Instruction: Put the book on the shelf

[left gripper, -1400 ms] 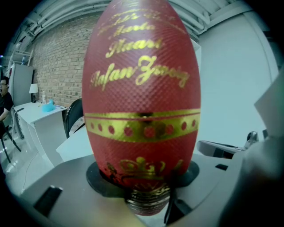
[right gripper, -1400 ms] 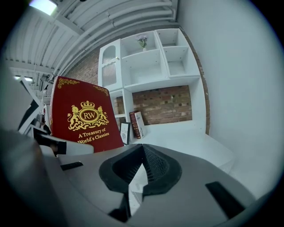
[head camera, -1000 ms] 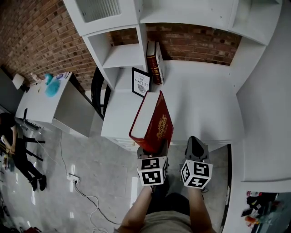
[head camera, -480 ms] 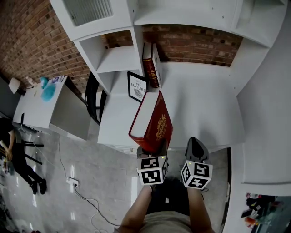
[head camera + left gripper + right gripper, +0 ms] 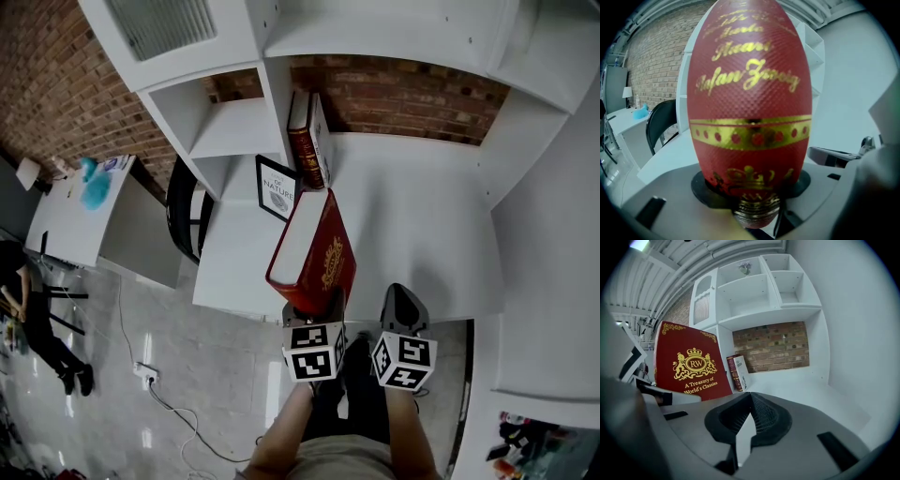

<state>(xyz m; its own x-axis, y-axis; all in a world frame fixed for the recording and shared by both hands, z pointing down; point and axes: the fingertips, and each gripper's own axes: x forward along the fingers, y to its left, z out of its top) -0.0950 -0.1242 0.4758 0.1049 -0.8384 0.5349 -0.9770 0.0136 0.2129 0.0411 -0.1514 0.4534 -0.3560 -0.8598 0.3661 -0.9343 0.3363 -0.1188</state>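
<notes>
Red book (image 5: 314, 253): it stands up on end in the left gripper (image 5: 314, 309), above the near edge of the white desk (image 5: 412, 225).
Left gripper: its jaws are wide and squeeze the bottom of the red book.
Right gripper (image 5: 403, 305): its jaws are pressed together with nothing in them, just beside the left one.
Shelf (image 5: 234, 127): it is white, at the back of the desk.
Two books (image 5: 307, 141): they stand up by the shelf wall.
Framed picture (image 5: 275, 187): it is near them.

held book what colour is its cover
The book is red with gold print, clearest in right gripper view.
</notes>
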